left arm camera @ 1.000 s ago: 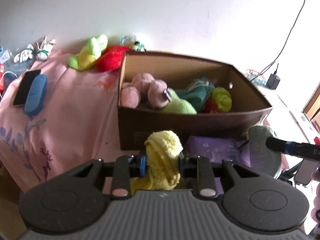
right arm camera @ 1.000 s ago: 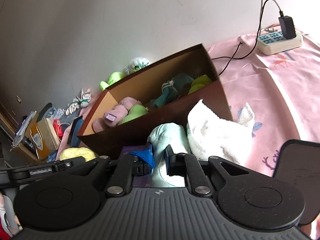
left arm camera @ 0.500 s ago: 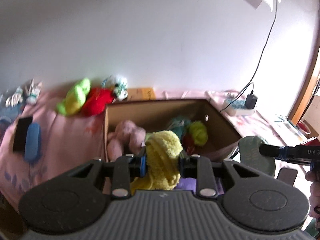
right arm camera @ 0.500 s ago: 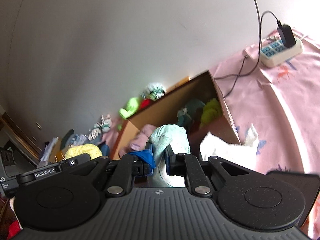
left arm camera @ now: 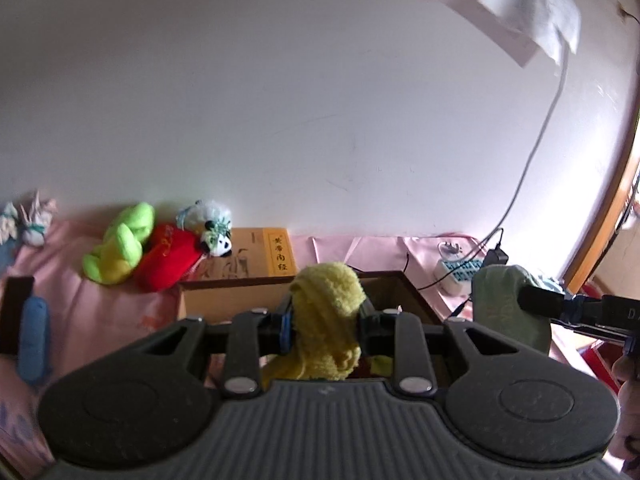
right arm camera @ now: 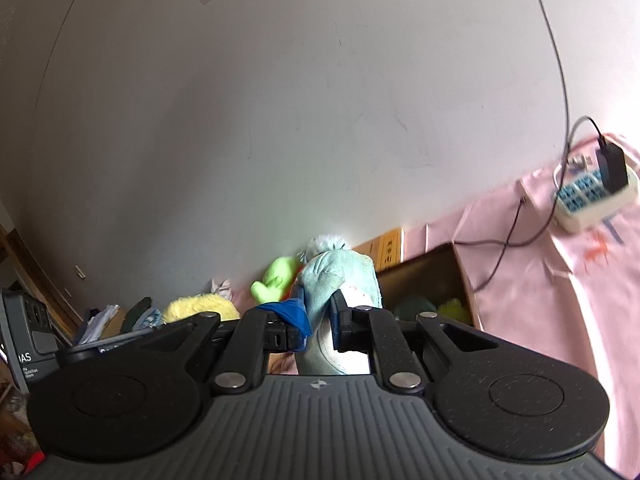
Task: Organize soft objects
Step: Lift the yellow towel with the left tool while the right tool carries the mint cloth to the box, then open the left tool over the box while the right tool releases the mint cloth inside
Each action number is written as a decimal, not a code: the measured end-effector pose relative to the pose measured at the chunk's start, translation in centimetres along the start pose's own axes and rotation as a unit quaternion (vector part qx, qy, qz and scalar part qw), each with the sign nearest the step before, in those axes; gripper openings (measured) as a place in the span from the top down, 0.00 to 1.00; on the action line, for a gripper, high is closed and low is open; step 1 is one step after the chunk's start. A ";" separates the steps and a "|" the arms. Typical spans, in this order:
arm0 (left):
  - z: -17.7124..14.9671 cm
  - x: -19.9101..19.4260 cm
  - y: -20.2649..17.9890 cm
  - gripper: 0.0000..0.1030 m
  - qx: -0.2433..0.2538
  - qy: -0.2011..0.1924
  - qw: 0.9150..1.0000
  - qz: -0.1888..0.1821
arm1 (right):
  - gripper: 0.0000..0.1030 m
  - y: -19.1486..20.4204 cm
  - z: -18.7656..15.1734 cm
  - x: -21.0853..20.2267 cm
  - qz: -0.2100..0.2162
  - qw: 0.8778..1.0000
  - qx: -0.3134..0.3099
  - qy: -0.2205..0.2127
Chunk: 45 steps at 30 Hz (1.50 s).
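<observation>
Left gripper clenched on a fluffy yellow towelling cloth, bunched between the pads. Long axis of the cloth roughly upright: rounded top rising above the fingers, loose end drooping below them. Held in the air in front of the open brown cardboard box, which sits on the pink bedsheet.

Right gripper clamped tight on a pale mint-green soft cloth, also standing roughly upright, top bulging above the pads, lower part hanging down behind the jaws. Seen from the left wrist view as a green bundle at the right, just beside the box's right corner.

Beyond the box, against the white wall: lime-green plush toy, red plush cushion, small panda plush, tan book.
</observation>
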<state>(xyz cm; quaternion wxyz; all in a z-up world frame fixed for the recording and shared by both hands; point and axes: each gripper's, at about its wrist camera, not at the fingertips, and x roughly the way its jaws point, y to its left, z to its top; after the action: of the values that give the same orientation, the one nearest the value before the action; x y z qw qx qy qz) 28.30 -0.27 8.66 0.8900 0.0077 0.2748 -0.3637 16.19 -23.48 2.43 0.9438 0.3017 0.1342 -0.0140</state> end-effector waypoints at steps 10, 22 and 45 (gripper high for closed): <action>-1.3 5.7 0.1 0.72 -0.044 0.037 0.998 0.008 | 1.00 -0.9 -1.5 5.9 -0.046 0.998 -0.017 0.028; -4.0 12.7 0.7 0.71 -0.066 0.092 0.993 0.018 | 0.98 -3.0 -4.5 11.5 -0.103 0.992 -0.011 0.077; -4.1 9.4 -0.4 0.35 -0.014 0.112 0.987 0.116 | 0.94 -1.2 -4.8 7.0 -0.096 0.994 -0.002 0.056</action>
<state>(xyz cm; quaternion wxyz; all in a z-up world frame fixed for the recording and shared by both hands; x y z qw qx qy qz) 31.56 -5.72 0.60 0.8900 0.0678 0.3746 -0.2509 21.61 -21.32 -3.84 0.9297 0.2855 0.2155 -0.0875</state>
